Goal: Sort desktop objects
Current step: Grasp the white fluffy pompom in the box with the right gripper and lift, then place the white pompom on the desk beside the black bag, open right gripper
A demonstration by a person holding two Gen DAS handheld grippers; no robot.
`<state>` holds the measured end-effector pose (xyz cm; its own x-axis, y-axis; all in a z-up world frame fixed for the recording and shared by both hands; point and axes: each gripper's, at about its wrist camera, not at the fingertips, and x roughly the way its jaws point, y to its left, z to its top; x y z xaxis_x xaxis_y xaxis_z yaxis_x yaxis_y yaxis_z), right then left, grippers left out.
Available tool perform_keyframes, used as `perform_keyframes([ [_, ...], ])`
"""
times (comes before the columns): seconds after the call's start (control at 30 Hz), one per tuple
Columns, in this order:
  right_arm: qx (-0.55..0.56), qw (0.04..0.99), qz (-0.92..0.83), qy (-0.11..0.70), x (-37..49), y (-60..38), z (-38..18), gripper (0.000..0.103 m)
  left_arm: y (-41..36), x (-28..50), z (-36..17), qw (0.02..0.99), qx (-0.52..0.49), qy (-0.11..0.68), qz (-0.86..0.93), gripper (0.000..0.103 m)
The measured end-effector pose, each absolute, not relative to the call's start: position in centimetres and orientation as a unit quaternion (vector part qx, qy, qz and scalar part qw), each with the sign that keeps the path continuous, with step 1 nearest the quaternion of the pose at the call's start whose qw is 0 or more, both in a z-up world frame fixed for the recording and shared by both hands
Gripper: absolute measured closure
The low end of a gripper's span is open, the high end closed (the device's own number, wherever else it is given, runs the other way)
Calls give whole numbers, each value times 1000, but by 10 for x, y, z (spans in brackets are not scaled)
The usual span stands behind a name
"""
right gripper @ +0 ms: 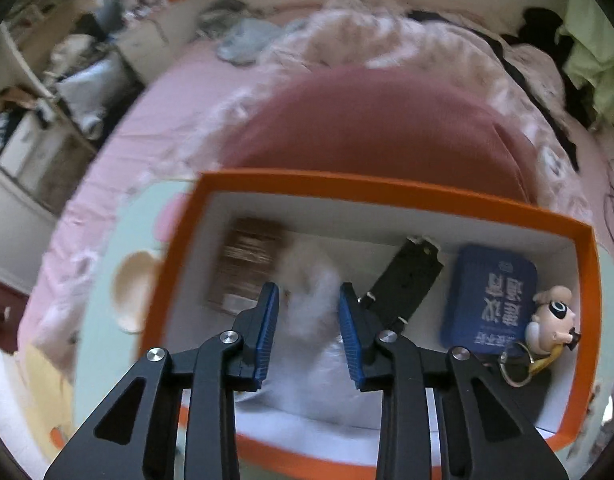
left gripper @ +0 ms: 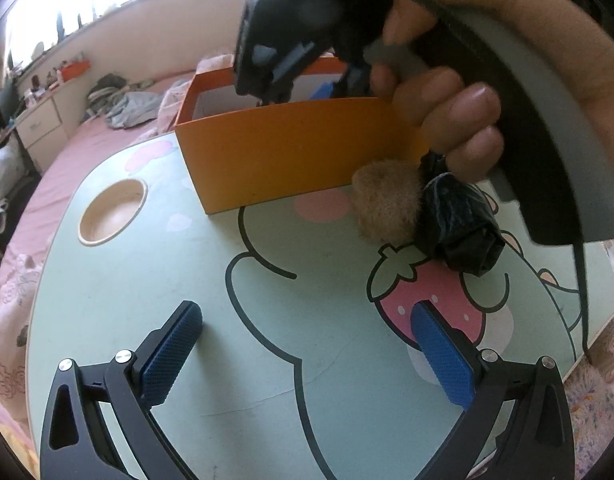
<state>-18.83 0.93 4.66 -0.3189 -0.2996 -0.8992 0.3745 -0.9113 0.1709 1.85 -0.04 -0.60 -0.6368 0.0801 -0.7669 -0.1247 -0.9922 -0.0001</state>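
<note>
An orange box (left gripper: 291,152) stands on the pale green cartoon table (left gripper: 147,264). A tan fluffy pom-pom (left gripper: 387,204) and a crumpled black bag (left gripper: 463,228) lie beside it. My left gripper (left gripper: 307,324) is open and empty, low over the table. My right gripper (right gripper: 309,304) hangs over the open box (right gripper: 391,192), jaws partly open around a blurred white fluffy thing (right gripper: 311,288); I cannot tell if they touch it. Inside the box lie a brown booklet (right gripper: 247,264), a black strap-like item (right gripper: 407,280), a blue card pack (right gripper: 491,296) and a cartoon figure keychain (right gripper: 551,320).
A round wooden cup recess (left gripper: 111,212) sits in the table's left side. The table stands on a pink bed (left gripper: 67,160) with clothes and a quilt around it. The hand holding the right gripper (left gripper: 467,80) fills the upper right of the left wrist view.
</note>
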Motion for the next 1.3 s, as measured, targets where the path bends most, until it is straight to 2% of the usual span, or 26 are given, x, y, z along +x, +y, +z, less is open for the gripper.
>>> perform_keyframes([
  [0.13,544,227,-808,-2,-190,24,44,73,-1,18,-6,57,-422,27,904,0],
  [0.33,426,284,-858,-48,-139,58,105,73,-1,17,-5,57,-422,27,904,0],
  [0.5,361,303,-881,-38,-81,99,137,73,-2,17,-6,57,-422,27,904,0],
  [0.7,363,227,-903,14,-55,143,93,73,-2,17,-6,58,-422,27,904,0],
  [0.9,419,229,-877,-48,-66,161,49,70,-2,18,-6,58,-421,27,905,0],
  [0.97,411,234,-878,-70,-63,168,49,65,-1,17,-6,58,-421,26,905,0],
  [1.0,404,233,-882,-74,-62,169,50,57,-1,17,-6,59,-421,26,905,0],
  [1.07,379,223,-894,-82,-51,177,54,32,-1,16,-6,59,-421,26,905,0],
  [1.13,358,212,-905,-93,-41,189,57,21,-2,16,-6,59,-421,26,905,0],
  [1.3,388,193,-900,-54,-27,203,47,21,-2,15,-6,59,-421,26,905,0],
])
